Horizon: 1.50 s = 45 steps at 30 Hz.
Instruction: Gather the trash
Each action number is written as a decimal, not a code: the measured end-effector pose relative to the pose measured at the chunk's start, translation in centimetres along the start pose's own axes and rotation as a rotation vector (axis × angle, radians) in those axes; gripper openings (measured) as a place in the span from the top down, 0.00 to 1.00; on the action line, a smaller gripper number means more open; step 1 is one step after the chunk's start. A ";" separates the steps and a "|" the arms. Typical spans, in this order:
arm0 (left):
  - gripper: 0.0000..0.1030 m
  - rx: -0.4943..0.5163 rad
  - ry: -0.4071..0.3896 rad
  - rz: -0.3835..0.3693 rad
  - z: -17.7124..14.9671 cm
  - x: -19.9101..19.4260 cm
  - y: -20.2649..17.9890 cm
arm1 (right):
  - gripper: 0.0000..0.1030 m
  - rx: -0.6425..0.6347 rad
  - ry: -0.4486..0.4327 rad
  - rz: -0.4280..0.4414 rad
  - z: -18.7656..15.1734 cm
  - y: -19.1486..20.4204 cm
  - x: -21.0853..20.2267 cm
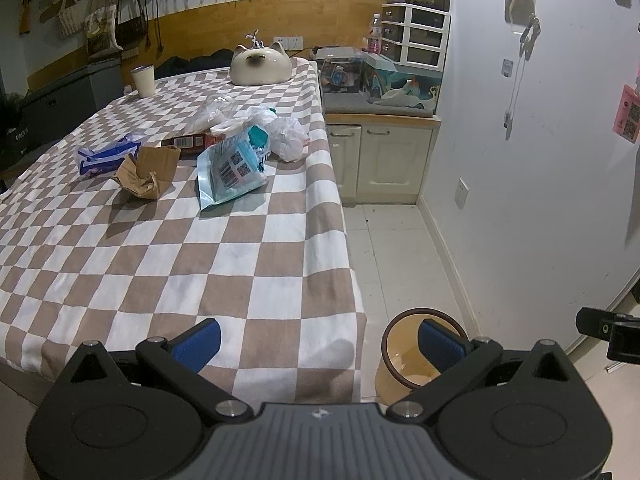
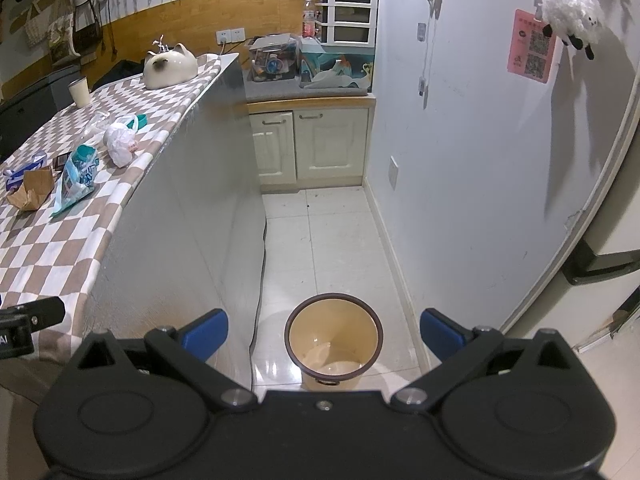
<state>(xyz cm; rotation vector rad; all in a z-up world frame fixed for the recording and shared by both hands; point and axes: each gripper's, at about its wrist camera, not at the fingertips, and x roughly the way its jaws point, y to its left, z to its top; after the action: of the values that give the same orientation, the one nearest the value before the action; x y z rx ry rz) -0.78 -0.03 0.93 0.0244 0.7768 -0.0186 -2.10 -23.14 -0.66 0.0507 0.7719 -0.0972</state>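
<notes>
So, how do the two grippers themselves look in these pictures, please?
Both look alike. The left gripper has a black body with two round discs, silver pivot bolts, angular black links and blue ribbed finger pads; its centre plate is grey and ridged. The right gripper has the same black body and blue pads. No cables or sleeves show.

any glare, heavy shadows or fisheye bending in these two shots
Left wrist view: fisheye bows the checkered tablecloth edge and wall; the paper bag and blue pouch cast soft shadows toward the camera; corners vignette black. Right wrist view: ceiling light glares off the floor tiles and inside the bin; the plush sheep throws a long shadow down the wall.
</notes>
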 end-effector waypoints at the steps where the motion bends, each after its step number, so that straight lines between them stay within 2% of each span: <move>1: 0.00 0.001 -0.001 0.000 0.0 0.0 0.0 | 0.00 0.001 -0.001 0.000 0.0 -0.1 0.0; 45: 0.00 0.003 -0.008 -0.001 0.1 0.0 -0.4 | 0.00 0.010 -0.017 0.006 0.1 -0.1 -0.1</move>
<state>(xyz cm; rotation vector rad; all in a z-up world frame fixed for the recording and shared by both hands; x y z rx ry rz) -0.76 -0.41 1.01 0.0270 0.7691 -0.0212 -2.13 -23.20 -0.55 0.0614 0.7538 -0.0956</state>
